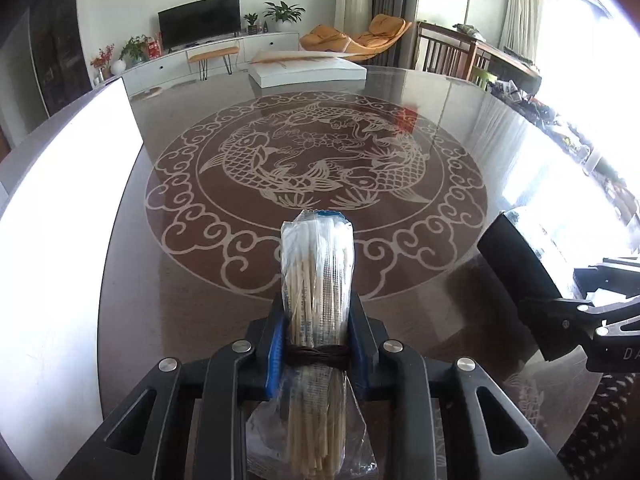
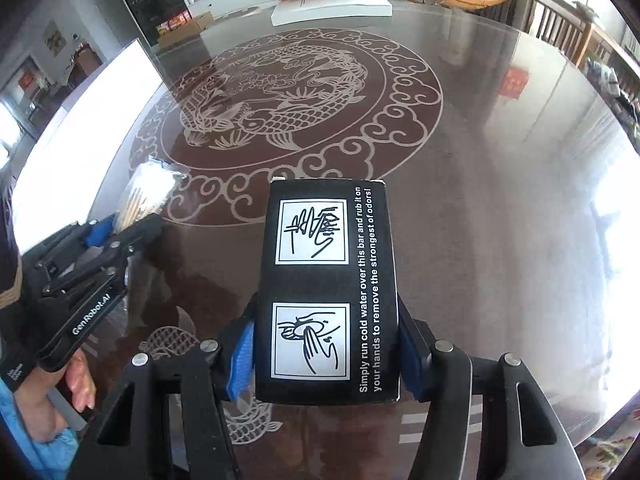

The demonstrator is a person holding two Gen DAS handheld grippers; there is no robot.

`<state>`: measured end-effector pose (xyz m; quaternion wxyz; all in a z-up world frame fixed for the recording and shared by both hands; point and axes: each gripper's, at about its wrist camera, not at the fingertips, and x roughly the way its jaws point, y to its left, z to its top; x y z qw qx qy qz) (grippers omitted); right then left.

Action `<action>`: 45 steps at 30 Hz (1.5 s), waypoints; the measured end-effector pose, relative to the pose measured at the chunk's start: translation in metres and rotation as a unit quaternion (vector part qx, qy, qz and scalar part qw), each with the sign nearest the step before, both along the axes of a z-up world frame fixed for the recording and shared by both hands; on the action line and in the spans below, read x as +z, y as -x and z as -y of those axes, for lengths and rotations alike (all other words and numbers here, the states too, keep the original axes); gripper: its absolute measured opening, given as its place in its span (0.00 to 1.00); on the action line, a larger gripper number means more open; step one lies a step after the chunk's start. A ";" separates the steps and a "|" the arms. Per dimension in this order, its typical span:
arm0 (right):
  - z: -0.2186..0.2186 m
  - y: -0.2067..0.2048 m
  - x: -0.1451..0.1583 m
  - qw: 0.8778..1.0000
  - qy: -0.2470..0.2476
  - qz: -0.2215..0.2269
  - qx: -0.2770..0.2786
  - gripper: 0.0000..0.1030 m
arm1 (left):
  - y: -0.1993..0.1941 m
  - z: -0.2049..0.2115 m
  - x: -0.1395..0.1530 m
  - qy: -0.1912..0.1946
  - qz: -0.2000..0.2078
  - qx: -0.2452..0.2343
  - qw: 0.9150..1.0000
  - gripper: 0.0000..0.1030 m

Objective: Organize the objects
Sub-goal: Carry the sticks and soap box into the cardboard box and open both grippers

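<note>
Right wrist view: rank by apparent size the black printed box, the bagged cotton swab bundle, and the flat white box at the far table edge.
1. Black printed cardboard box, though it is nearest the camera, so this is unsure.
2. and 3. Flat white box and plastic-bagged bundle of wooden cotton swabs: unsure, since the bundle is partly hidden by the left gripper's fingers.

Left wrist view. The left gripper (image 1: 318, 354) is closed on a bundle of cotton swabs (image 1: 316, 280) in a clear plastic bag, its blue pads (image 1: 276, 354) pressed to both sides of the bundle where a dark band wraps it (wooden stems toward the camera, white tips pointing away). The bundle is held above a round, glossy dark table (image 1: 480, 128) with a pale fish-and-cloud medallion (image 1: 316, 168). At right, a black box (image 1: 516, 276) is held by the right gripper (image 1: 560, 312), only partly in view. A flat white box (image 1: 308, 70) lies at the table's far edge; a bright white panel (image 1: 72, 216) stands at left.
</note>
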<state>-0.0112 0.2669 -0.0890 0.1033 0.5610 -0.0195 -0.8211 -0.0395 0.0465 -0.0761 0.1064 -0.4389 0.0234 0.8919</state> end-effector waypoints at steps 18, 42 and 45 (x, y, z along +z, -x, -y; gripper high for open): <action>0.273 -0.036 0.141 0.958 0.169 -0.059 0.226 0.57 | -0.063 0.273 0.113 0.003 -0.009 0.226 0.974 0.27; 0.341 -0.046 0.142 0.958 0.009 -0.057 0.281 0.90 | -0.115 0.289 0.146 0.077 0.018 0.404 0.911 1.00; 0.343 -0.045 0.137 0.957 0.000 -0.054 0.286 0.90 | -0.119 0.286 0.146 0.083 0.010 0.408 0.909 1.00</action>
